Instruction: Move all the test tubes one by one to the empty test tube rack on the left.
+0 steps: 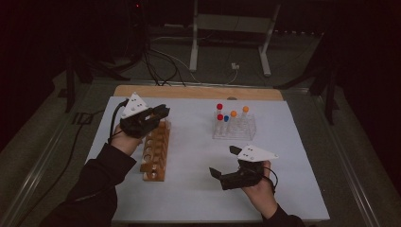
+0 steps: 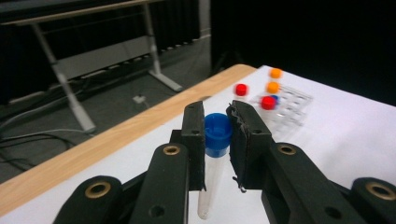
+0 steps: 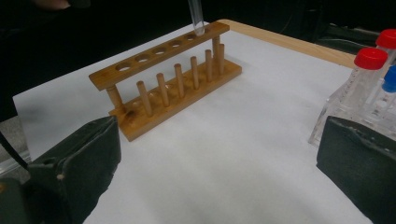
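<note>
My left gripper is shut on a clear test tube with a blue cap, held upright over the far end of a wooden tube rack. In the right gripper view the tube's lower end hangs just above the rack's last hole. A clear plastic rack at the back right holds tubes with red, orange and blue caps. My right gripper stands open and empty, low over the table's front right.
White paper covers the table, with a wooden edge at the far side. Beyond the table are a dark floor, cables and a white stand's metal legs.
</note>
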Motion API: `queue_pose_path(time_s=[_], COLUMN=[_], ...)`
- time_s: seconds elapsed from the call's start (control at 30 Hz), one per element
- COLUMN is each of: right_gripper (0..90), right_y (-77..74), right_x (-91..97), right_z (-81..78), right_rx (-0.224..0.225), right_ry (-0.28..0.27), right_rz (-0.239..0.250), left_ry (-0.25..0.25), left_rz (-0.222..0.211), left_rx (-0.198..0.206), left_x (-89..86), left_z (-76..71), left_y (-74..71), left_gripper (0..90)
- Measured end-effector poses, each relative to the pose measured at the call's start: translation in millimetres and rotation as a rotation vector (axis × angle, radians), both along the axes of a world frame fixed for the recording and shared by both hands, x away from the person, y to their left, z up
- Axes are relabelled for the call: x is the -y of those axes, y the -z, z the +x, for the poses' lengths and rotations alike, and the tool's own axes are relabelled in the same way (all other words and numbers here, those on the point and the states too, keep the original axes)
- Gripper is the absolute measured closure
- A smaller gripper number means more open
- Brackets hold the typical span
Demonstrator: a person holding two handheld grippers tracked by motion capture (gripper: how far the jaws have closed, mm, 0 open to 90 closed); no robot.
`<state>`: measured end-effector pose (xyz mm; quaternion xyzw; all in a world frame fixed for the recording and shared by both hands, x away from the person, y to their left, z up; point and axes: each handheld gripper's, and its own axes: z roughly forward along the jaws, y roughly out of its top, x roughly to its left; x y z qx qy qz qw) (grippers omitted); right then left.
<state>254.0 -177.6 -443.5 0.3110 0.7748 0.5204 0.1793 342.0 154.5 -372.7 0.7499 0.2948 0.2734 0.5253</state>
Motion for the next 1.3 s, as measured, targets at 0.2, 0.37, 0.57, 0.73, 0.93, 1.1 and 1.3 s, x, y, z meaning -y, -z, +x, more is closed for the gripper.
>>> queue_pose_path(time_s=[0.2,0.37,0.57,0.73,0.93,1.1,1.3], right_gripper=[0.0,0.0,0.0,0.0,0.0,0.0,0.0], right_y=[-1.8,-1.1,-0.3,-0.1,0.4,1.2,1.6], right_x=[-0.2,0.9,0.8,1.5,4.5,5.0,4.9], right_z=[-1.4,-1.4,-1.3,-2.0,-0.8,-0.4,-0.1], right_rx=[-0.003,-0.002,0.002,0.004,0.0,-0.005,-0.006], right_ry=[-0.014,-0.01,-0.009,-0.011,-0.005,-0.001,-0.002], right_rz=[0.019,0.024,0.014,0.014,0.021,0.023,0.022], left_ry=[-0.064,-0.091,-0.143,-0.174,-0.187,-0.193,-0.192], left_rz=[-0.001,-0.015,-0.006,0.008,-0.045,-0.04,-0.016], left_rx=[-0.009,-0.012,-0.016,-0.038,-0.082,-0.104,-0.131], left_x=[-14.0,-24.2,-33.6,-37.9,-45.3,-44.4,-40.1], left_z=[12.5,21.1,35.9,48.8,54.9,57.9,61.8], left_y=[3.1,6.4,9.9,18.1,35.1,49.6,66.2], left_gripper=[77.7,77.7,77.7,77.7,77.7,77.7,77.6])
